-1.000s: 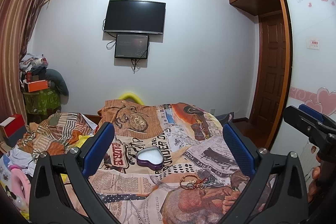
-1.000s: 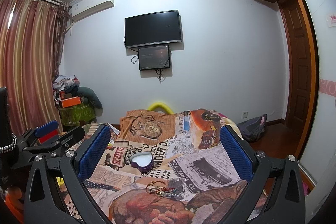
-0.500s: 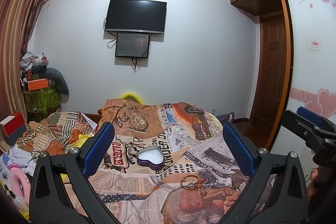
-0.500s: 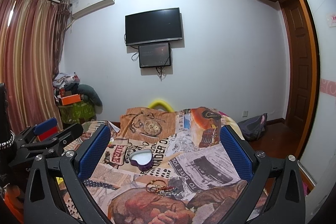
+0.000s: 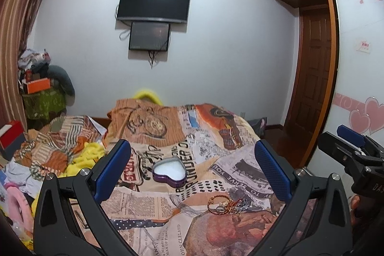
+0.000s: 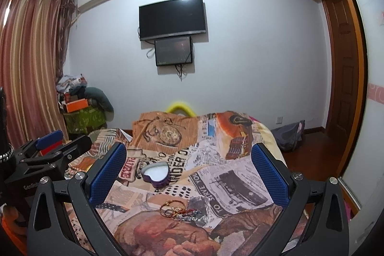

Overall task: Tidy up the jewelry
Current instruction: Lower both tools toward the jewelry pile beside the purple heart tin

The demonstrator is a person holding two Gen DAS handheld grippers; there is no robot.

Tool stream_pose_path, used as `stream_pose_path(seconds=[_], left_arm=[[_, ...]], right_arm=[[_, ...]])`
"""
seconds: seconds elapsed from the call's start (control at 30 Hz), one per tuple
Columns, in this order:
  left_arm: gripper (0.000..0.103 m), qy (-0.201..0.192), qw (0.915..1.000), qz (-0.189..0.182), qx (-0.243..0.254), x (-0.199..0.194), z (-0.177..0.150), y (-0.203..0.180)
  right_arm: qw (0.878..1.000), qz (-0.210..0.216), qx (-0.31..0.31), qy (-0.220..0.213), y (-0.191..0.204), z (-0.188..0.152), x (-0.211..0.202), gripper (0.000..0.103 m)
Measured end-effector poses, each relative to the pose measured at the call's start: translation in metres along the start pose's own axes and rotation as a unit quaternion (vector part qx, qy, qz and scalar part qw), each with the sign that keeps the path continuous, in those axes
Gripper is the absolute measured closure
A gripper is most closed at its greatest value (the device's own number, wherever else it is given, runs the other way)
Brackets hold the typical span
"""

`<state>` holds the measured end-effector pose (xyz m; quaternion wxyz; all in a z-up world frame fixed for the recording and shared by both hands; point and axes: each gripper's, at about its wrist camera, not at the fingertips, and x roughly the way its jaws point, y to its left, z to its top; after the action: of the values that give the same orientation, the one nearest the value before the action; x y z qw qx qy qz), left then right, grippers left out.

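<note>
A small heap of jewelry, with a gold bangle, rings and chains, lies on the newspaper-print bedspread; it also shows in the right wrist view. Behind it sits an open purple heart-shaped tin with a white lining, also seen in the right wrist view. My left gripper is open and empty above the bed. My right gripper is open and empty too. Each gripper shows at the edge of the other's view: the right one and the left one.
Crumpled striped and yellow bedding lies at the left of the bed. A cluttered stand with an orange box is by the curtain. A TV hangs on the far wall. A wooden door and a dark bag are to the right.
Both grippers have shifted only slightly over the bed. Both stay open and empty. The jewelry and tin have not moved.
</note>
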<state>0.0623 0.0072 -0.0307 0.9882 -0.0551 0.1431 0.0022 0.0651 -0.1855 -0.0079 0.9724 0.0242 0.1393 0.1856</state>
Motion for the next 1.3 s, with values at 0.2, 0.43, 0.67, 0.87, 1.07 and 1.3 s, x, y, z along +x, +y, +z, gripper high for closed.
stream_pose_path(seconds=[0.2, 0.43, 0.67, 0.87, 1.07, 1.3], left_arm=[[0.0, 0.049, 0.9988, -0.001, -0.007, 0.04, -0.011, 0.004], [0.0, 0.124, 0.9923, -0.001, 0.0, 0.088, -0.038, 0.007], [0.009, 0.2, 0.9798, -0.003, 0.0, 0.125, -0.071, 0.015], [0.02, 0.248, 0.9683, -0.026, 0.0, 0.146, -0.093, 0.019], [0.039, 0.274, 0.9599, -0.057, 0.002, 0.162, -0.102, 0.015], [0.062, 0.301, 0.9492, -0.091, 0.021, 0.179, -0.112, 0.001]], right_arm=[[0.999, -0.009, -0.001, 0.039, -0.013, -0.011, 0.026, 0.0], [0.994, -0.03, -0.02, 0.1, -0.028, -0.029, 0.057, 0.0], [0.981, -0.004, -0.046, 0.191, -0.045, -0.055, 0.092, 0.0], [0.965, 0.035, -0.03, 0.26, -0.061, -0.076, 0.117, 0.01], [0.957, 0.052, -0.017, 0.286, -0.068, -0.089, 0.128, 0.032], [0.952, 0.067, -0.037, 0.296, -0.061, -0.091, 0.131, 0.051]])
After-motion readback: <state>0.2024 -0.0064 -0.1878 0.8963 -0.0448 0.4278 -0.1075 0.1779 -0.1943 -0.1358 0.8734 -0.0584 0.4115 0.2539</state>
